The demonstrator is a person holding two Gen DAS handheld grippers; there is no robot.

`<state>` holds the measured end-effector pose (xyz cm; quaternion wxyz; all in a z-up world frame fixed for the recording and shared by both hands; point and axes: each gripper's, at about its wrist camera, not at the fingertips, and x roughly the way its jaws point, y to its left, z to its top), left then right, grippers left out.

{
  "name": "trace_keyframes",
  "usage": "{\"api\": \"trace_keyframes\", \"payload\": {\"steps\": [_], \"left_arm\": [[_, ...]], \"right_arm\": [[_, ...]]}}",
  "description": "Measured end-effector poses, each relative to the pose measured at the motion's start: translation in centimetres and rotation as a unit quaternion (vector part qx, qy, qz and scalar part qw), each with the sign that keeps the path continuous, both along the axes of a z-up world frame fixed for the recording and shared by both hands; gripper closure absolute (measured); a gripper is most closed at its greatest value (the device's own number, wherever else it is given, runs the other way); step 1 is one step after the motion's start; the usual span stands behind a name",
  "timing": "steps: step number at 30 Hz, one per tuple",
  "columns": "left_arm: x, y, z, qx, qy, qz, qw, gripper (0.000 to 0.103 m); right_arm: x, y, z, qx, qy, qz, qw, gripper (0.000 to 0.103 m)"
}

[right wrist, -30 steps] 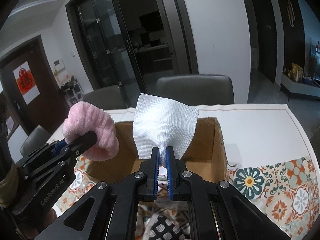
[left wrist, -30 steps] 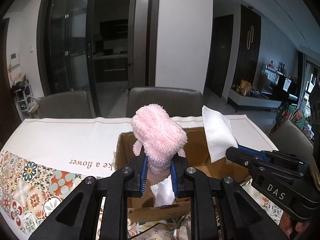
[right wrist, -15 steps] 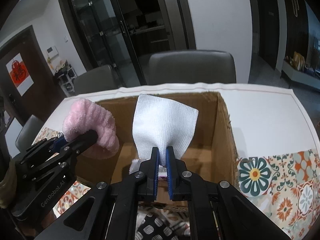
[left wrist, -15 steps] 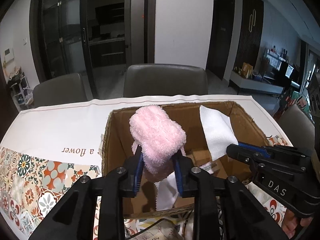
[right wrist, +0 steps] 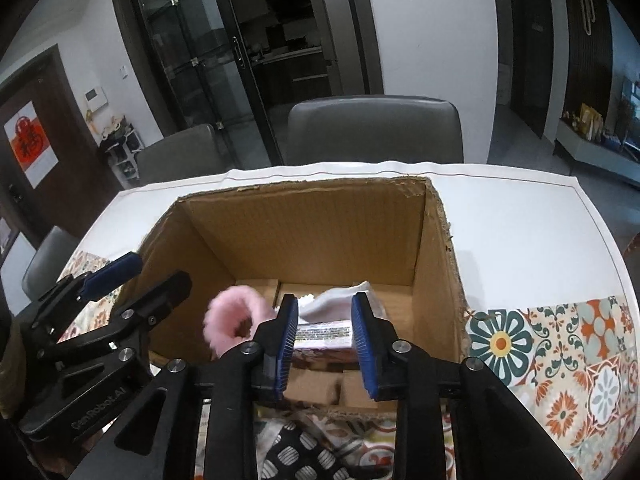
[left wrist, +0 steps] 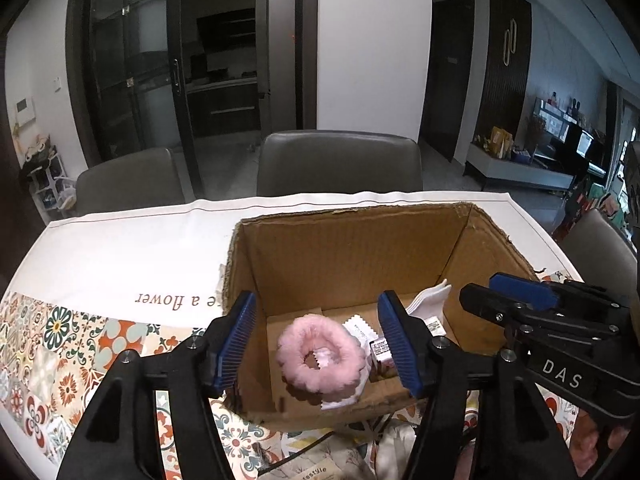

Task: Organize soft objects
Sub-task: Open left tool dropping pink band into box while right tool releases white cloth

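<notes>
From where I sit at the controls, my left gripper (left wrist: pixel 318 344) hangs over the near left part of the cardboard box (left wrist: pixel 348 256), its jaws spreading apart with nothing pressed between the blue pads. The pink fluffy ring (left wrist: pixel 322 362) lies loose on the box floor below them, resting partly on a white cloth (left wrist: pixel 344 396) and just beside a small printed packet (left wrist: pixel 380 350). Further right, my right gripper (right wrist: pixel 325 338) is over the middle of the box, its jaws also parting, to a narrower gap than the left pair. The white towel (right wrist: pixel 340 300) sits crumpled on the floor of the box beyond them, touching neither pad as far as I can tell, with a flat labelled packet (right wrist: pixel 324 336) under the gap. So I judge both soft things to be in the box, and the step in hand is the release. To do it well, I would let both pairs finish opening before lifting, so no fibre of the ring or fold of the towel stays caught on the ribbed pads. Then I would raise both straight up, clear of the torn cardboard rim, keeping the two tools apart so they do not knock each other. On the patterned tablecloth (right wrist: pixel 560 360), near the box's front edge, more fabric shows, probably next to sort.
</notes>
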<state>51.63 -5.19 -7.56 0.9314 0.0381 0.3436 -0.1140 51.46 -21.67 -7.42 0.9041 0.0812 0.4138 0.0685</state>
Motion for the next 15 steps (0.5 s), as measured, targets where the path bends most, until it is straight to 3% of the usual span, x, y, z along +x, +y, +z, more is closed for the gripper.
{"api": "trace_keyframes", "payload": {"steps": [15], "left_arm": [[-4.3, 0.9, 3.5, -0.009, -0.037, 0.015, 0.9992, 0.037]], "right_arm": [[-3.5, 0.0, 3.8, 0.005, -0.033, -0.013, 0.999, 0.061]]}}
